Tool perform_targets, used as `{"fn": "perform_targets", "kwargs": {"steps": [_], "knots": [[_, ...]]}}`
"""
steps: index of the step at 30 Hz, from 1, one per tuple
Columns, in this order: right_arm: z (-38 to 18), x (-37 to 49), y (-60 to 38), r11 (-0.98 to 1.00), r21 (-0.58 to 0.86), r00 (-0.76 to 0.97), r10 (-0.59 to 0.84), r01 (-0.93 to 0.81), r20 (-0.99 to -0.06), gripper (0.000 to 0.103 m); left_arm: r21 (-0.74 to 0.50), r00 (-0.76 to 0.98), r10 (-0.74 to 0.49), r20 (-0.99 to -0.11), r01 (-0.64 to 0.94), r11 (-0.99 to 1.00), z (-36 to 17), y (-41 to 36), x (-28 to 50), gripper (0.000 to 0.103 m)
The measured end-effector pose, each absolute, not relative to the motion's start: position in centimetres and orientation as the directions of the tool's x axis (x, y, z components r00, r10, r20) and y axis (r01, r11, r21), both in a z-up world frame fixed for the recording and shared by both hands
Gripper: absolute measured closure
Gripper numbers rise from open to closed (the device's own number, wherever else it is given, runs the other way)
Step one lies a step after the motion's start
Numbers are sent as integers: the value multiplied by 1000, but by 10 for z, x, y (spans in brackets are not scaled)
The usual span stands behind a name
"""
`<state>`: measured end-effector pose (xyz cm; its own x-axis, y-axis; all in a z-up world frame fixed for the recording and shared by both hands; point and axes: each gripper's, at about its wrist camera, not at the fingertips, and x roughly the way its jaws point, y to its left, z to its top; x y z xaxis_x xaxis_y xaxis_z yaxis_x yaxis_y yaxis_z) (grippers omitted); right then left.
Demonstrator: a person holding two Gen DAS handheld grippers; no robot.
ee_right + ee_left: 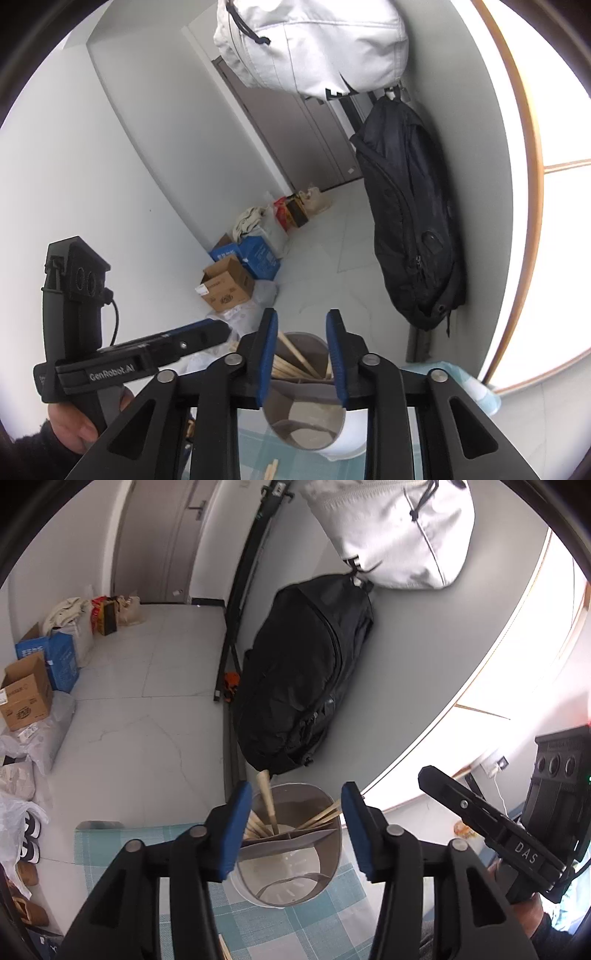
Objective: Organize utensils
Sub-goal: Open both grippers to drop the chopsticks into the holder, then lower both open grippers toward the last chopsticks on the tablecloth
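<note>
Now both grippers hang over the holder (291,849), left gripper (293,834) and right gripper (301,360) each spread apart and gripping nothing; chopsticks (291,360) stand inside.

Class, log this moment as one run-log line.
left gripper: open, empty | right gripper: open, empty | utensil holder: holds chopsticks | surface: checked cloth

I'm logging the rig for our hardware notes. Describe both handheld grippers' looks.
Both match: the left gripper and right gripper have black plastic linkage arms with silver pivot pins and blue finger pads. Side views show white lettering, "GenRobot.AI" and "DAS", a boxy black sensor block, a thin black cable, and bare hands with dark sleeves.
</note>
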<state>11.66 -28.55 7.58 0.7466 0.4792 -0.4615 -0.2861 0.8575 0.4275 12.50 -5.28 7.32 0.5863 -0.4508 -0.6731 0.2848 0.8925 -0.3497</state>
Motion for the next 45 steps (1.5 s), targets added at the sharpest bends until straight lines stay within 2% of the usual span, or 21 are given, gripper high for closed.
{"fn": "perform_targets", "kwargs": {"steps": [7, 9, 12, 19, 21, 22, 30, 39, 45], "knots": [[87, 85, -280, 869, 406, 768, 458, -282, -448, 52, -295, 653, -379, -656, 240, 925, 84, -46, 101, 56], [89, 78, -278, 870, 403, 772, 457, -285, -441, 43, -280, 672, -359, -648, 228, 932, 88, -44, 92, 54], [93, 67, -272, 871, 393, 773, 460, -296, -437, 43, -267, 696, -341, -632, 218, 939, 92, -43, 81, 45], [99, 40, -253, 874, 356, 776, 466, -330, -425, 35, -249, 730, -316, -606, 203, 947, 100, -33, 55, 40], [100, 34, -247, 873, 354, 773, 470, -336, -426, 34, -246, 738, -309, -599, 198, 949, 102, -30, 49, 28], [100, 30, -244, 873, 352, 772, 472, -339, -426, 34, -241, 745, -303, -594, 194, 951, 102, -29, 45, 27], [90, 5, -226, 876, 320, 769, 473, -360, -430, 21, -215, 770, -271, -578, 177, 960, 94, -18, 18, 26], [60, -13, -207, 881, 280, 748, 473, -382, -466, 16, -213, 786, -235, -573, 133, 968, 67, -4, 1, 26], [26, -18, -193, 886, 246, 713, 462, -393, -527, 13, -216, 781, -194, -594, 77, 973, 32, 8, -4, 25]]}}
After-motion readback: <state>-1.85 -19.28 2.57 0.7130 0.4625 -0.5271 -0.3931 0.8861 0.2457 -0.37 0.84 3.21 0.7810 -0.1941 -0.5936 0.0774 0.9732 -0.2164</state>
